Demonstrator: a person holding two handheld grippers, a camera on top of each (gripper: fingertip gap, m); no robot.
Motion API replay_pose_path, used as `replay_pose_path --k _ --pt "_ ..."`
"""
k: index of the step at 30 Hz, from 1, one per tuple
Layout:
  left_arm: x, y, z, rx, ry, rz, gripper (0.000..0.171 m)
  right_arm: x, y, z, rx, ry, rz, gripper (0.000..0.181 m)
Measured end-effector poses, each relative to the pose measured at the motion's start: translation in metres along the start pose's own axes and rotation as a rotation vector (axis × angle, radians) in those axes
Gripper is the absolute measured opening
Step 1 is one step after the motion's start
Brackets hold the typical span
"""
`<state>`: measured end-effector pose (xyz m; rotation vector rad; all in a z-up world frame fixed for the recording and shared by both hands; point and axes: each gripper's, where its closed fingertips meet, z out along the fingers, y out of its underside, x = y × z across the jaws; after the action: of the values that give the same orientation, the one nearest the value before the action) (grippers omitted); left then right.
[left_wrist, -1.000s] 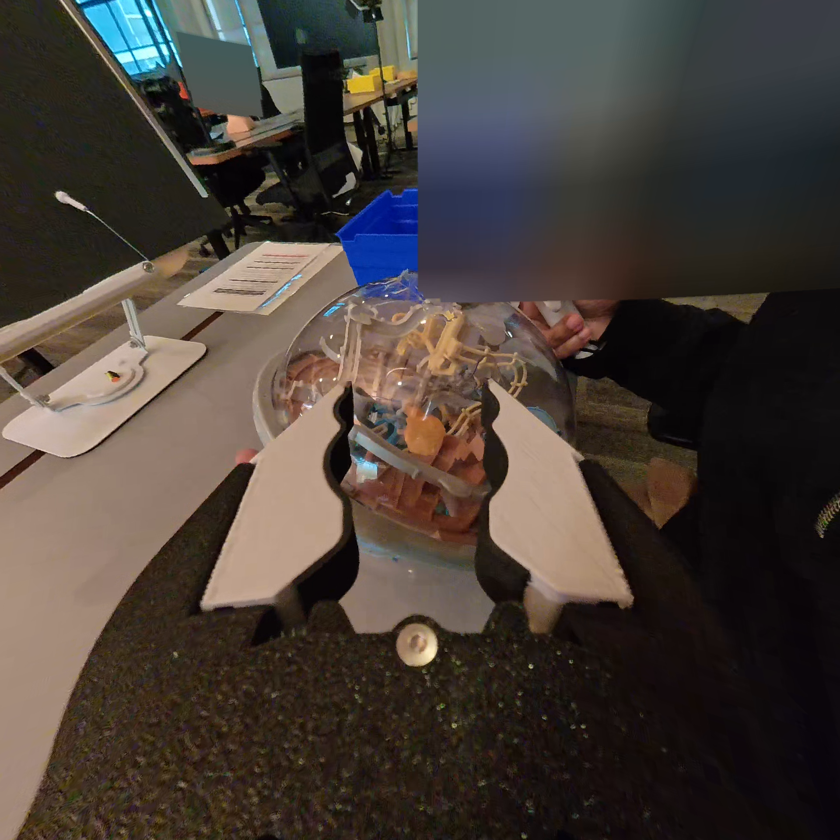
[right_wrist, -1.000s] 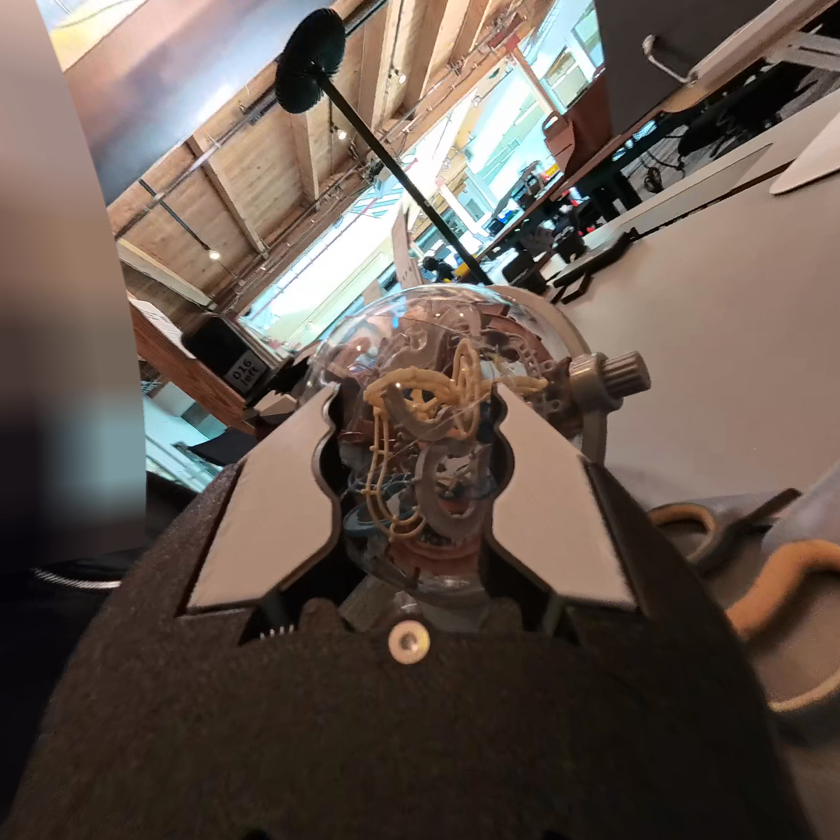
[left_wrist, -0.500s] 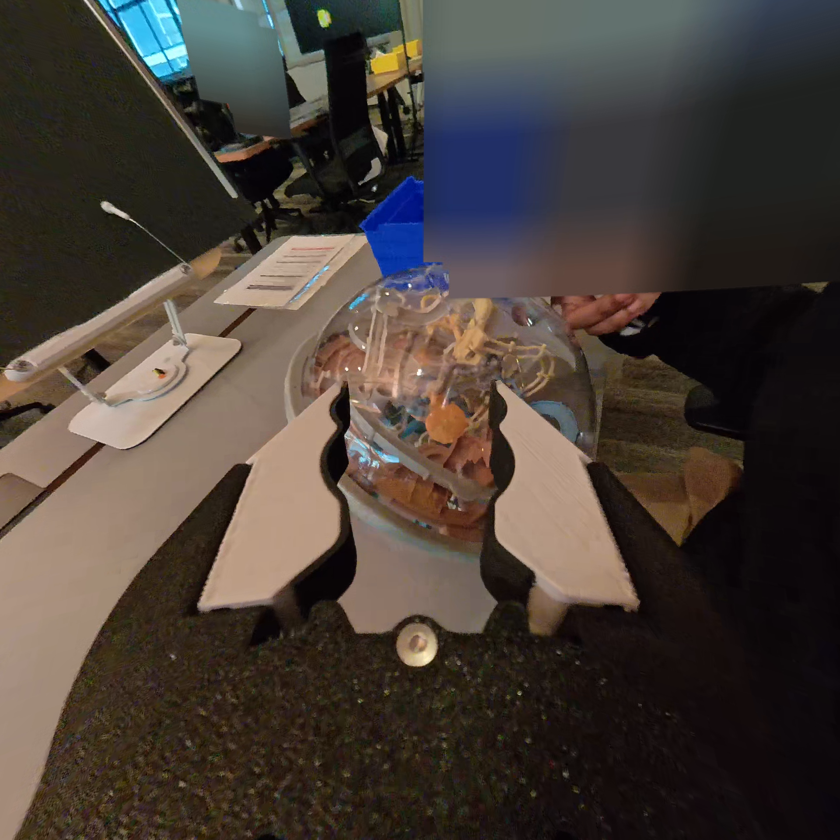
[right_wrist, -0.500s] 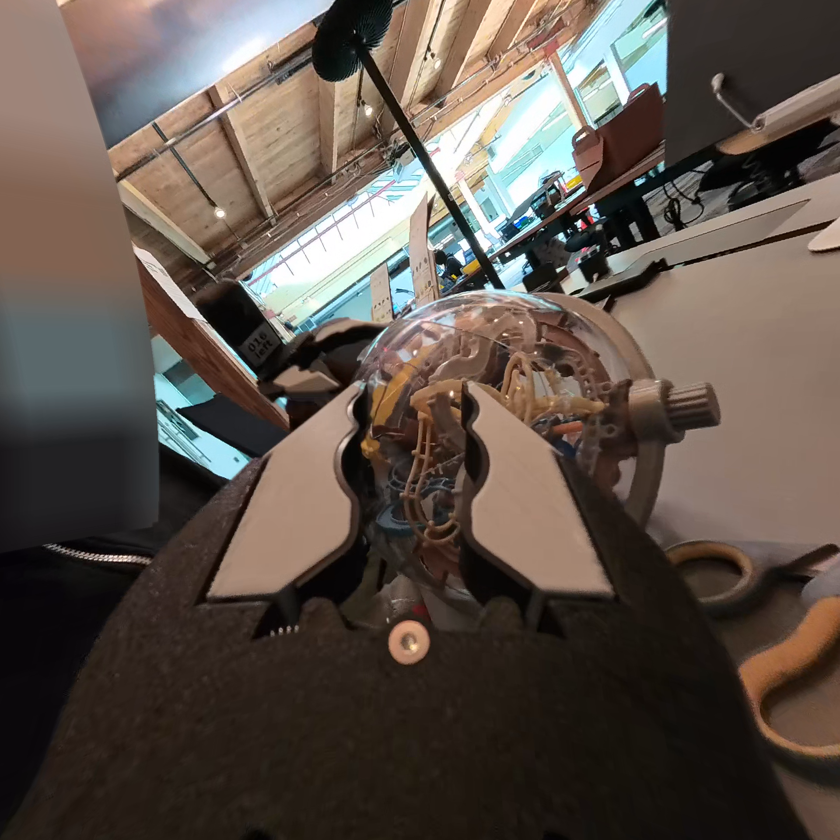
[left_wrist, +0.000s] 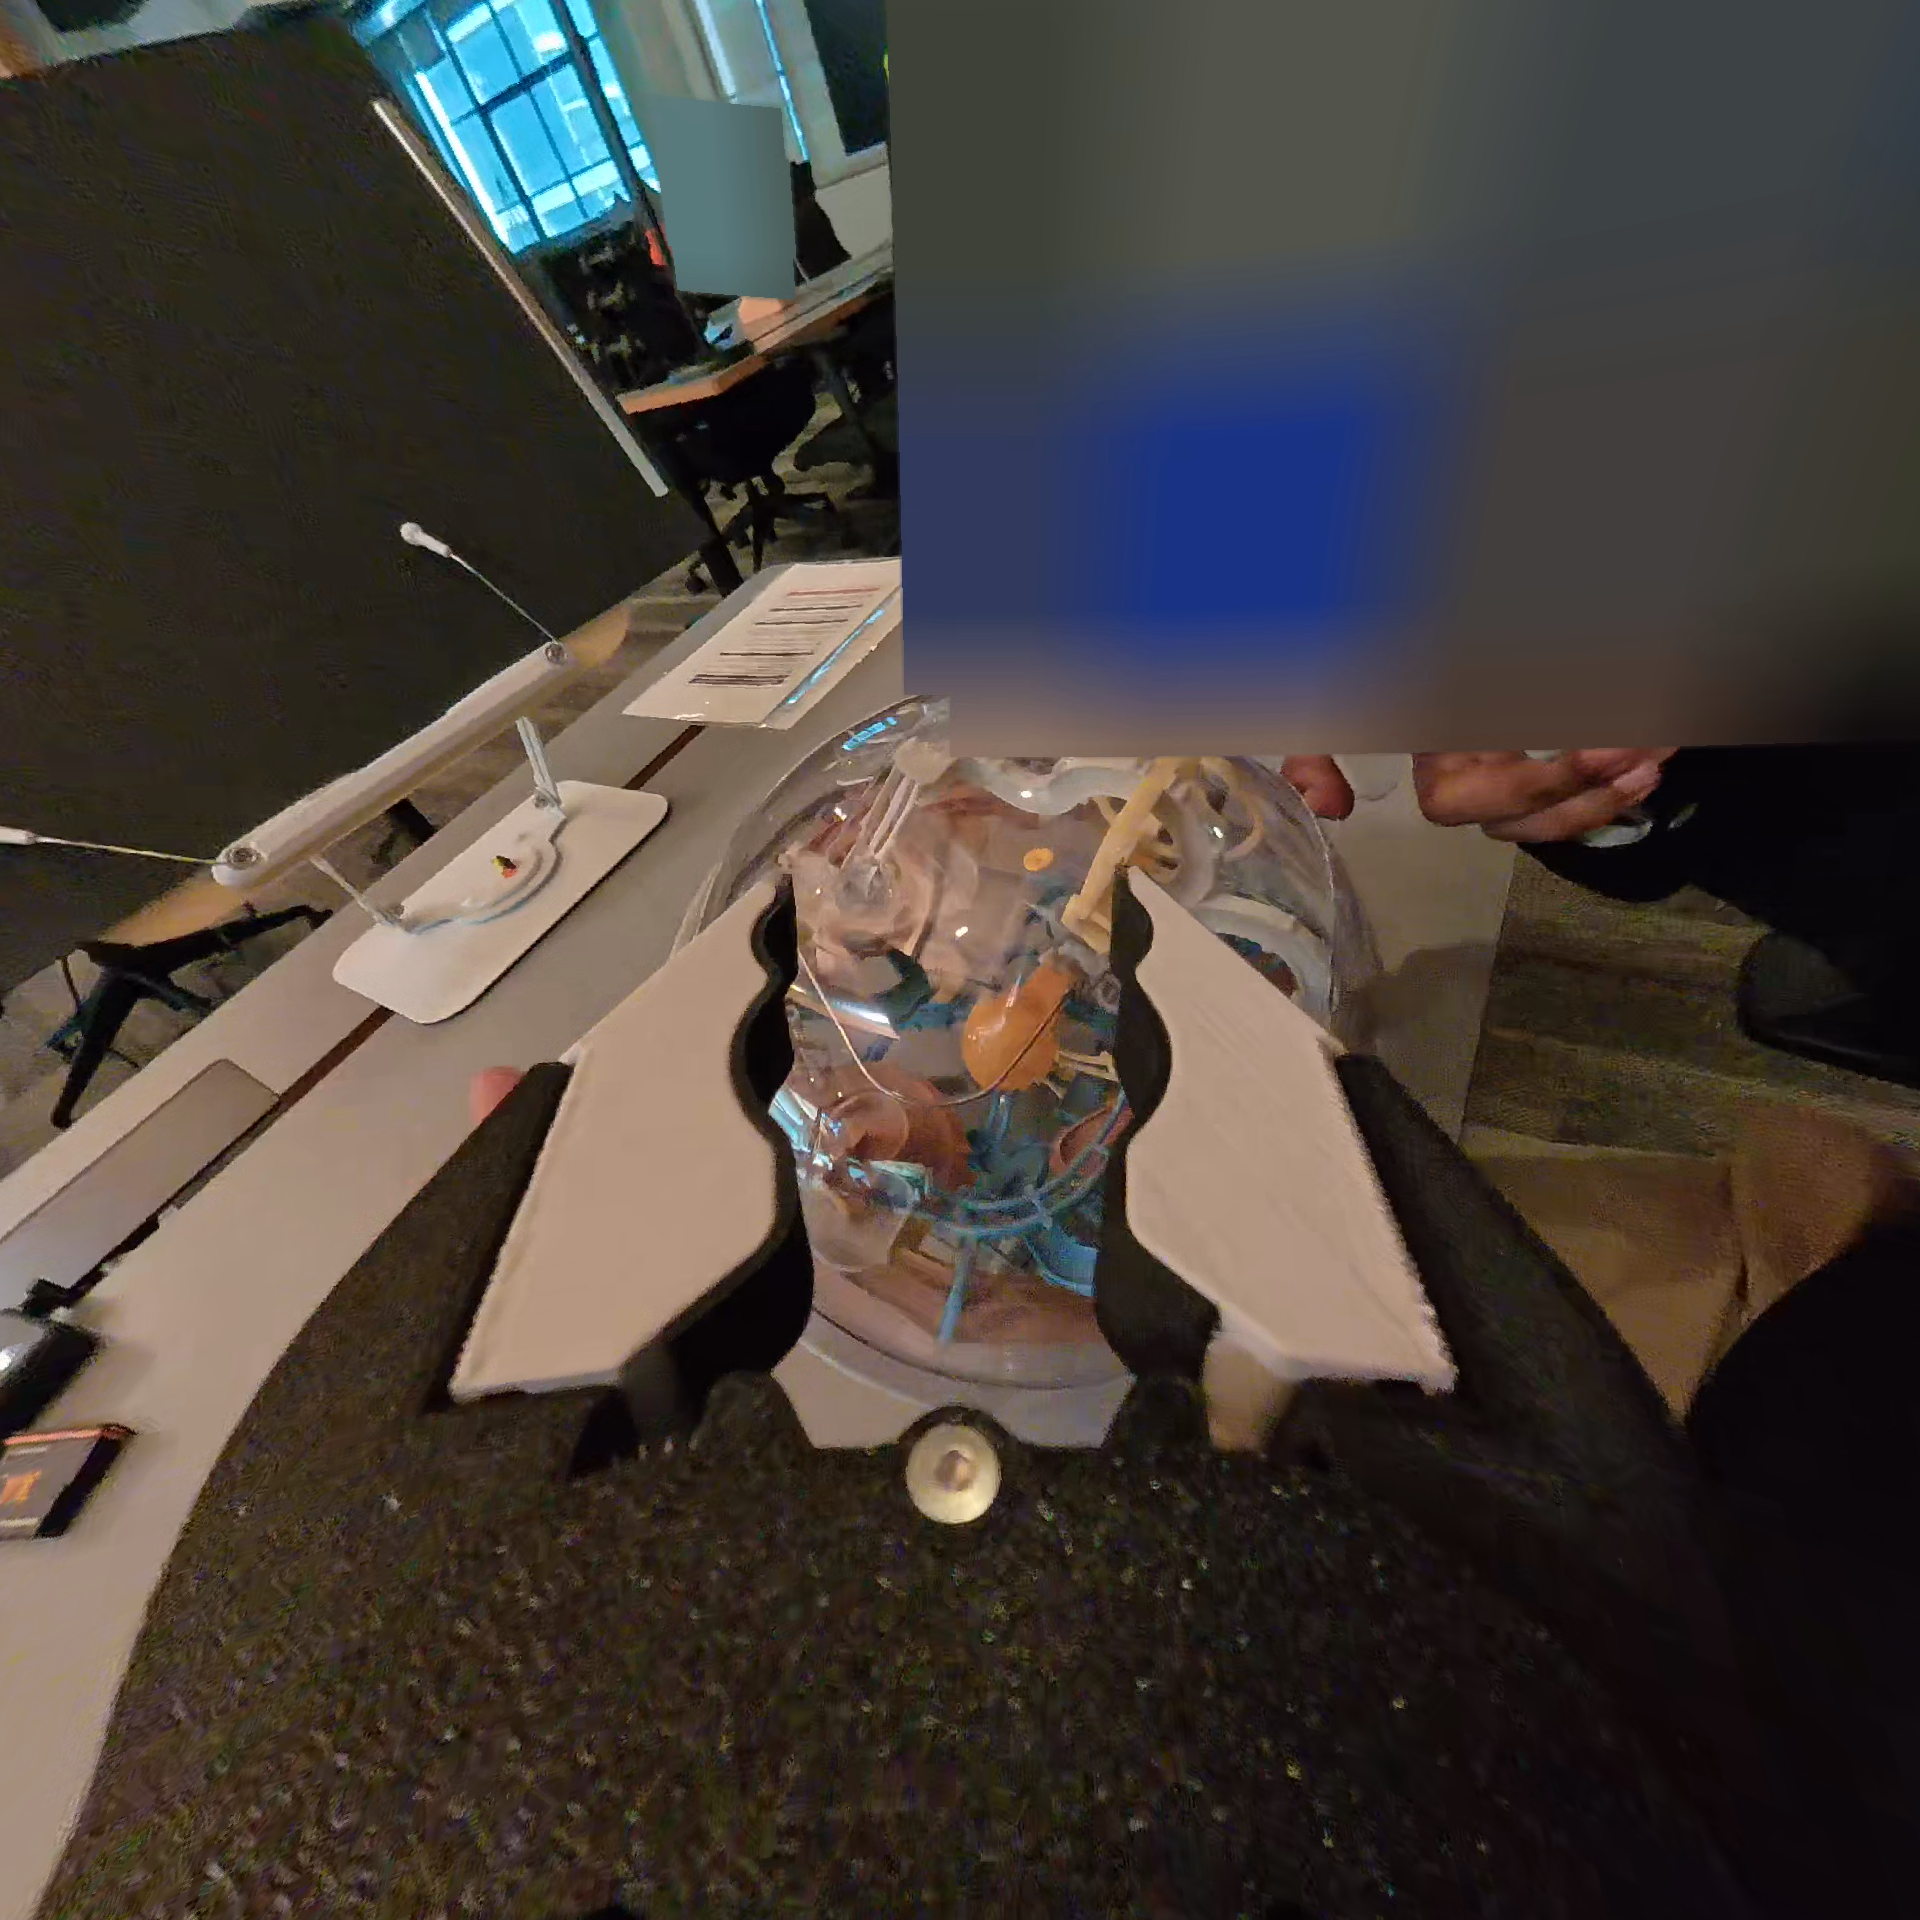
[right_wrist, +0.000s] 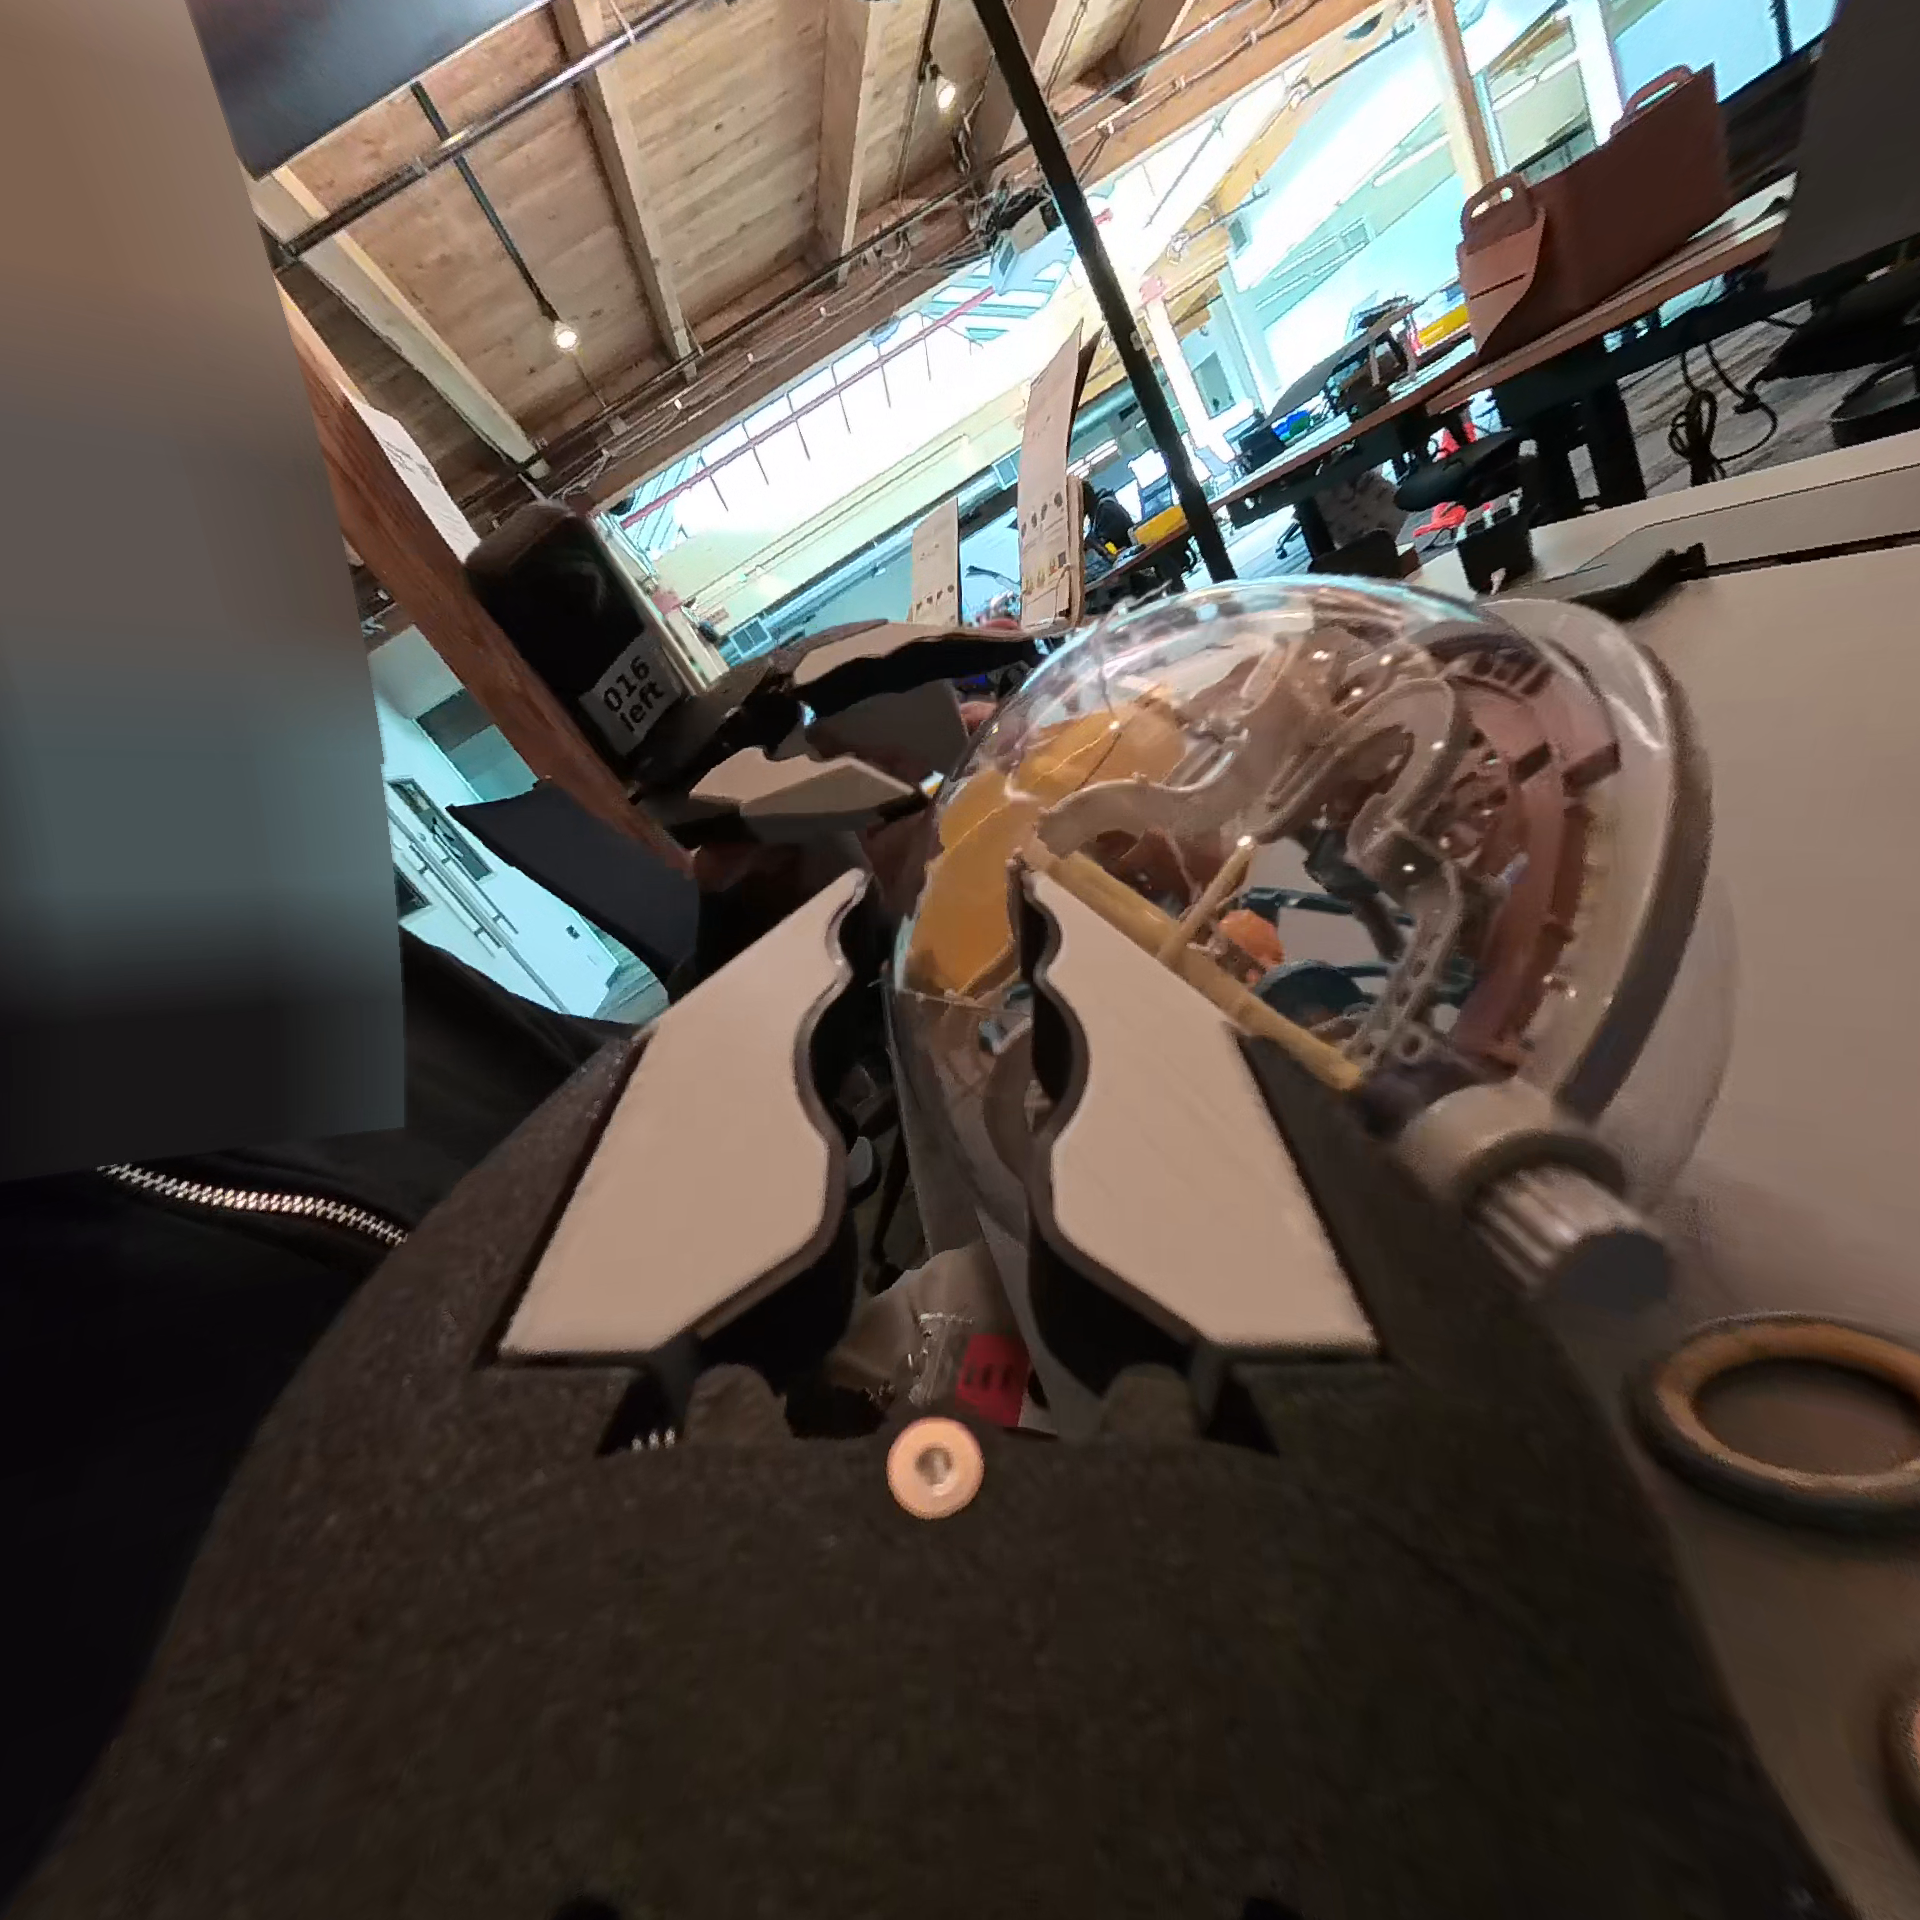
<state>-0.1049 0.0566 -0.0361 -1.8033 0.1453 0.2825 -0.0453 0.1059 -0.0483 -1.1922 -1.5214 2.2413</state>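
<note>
Both grippers, left gripper (left_wrist: 954, 914) and right gripper (right_wrist: 940, 894), stand partly spread against the clear maze ball (left_wrist: 1023, 1039), which looks smooth, slippery and brittle, safest held by its grey ring (right_wrist: 1621, 831).

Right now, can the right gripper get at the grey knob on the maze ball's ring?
Probably yes. The grey knob sticks out uncovered just beside the right gripper, with nothing between them. But the gripper straddles the edge of the clear maze ball, so it would need to back off first.

A grey table (left_wrist: 312, 1278) holds a clear ball (left_wrist: 1039, 1039) full of tracks. A white stand (left_wrist: 499, 904) and a paper (left_wrist: 779, 639) lie farther left.
</note>
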Motion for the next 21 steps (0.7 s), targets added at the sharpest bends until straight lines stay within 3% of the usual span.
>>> replay_pose_path --k 5,7,11,14,17,21 --pt "0.008 0.003 0.0 0.021 0.1 -0.088 0.045 0.0 0.005 0.0 -0.026 0.002 -0.013 0.015" --pt "0.013 0.004 -0.001 0.036 0.154 -0.1 0.054 0.003 0.003 -0.001 -0.009 0.009 0.001 0.015" --pt "0.013 0.005 0.001 0.034 0.121 -0.05 0.054 0.005 0.0 -0.003 0.008 0.014 -0.002 0.015" --pt "0.014 0.005 0.0 0.024 0.116 -0.044 0.054 0.017 -0.017 -0.014 0.09 0.116 -0.074 0.045" --pt "0.011 0.006 0.0 0.021 0.109 -0.051 0.054 0.029 -0.035 -0.034 0.188 0.213 -0.141 0.045" --pt "0.011 0.006 0.001 0.024 0.108 -0.056 0.054 0.038 -0.014 -0.035 0.065 0.227 -0.109 0.055"
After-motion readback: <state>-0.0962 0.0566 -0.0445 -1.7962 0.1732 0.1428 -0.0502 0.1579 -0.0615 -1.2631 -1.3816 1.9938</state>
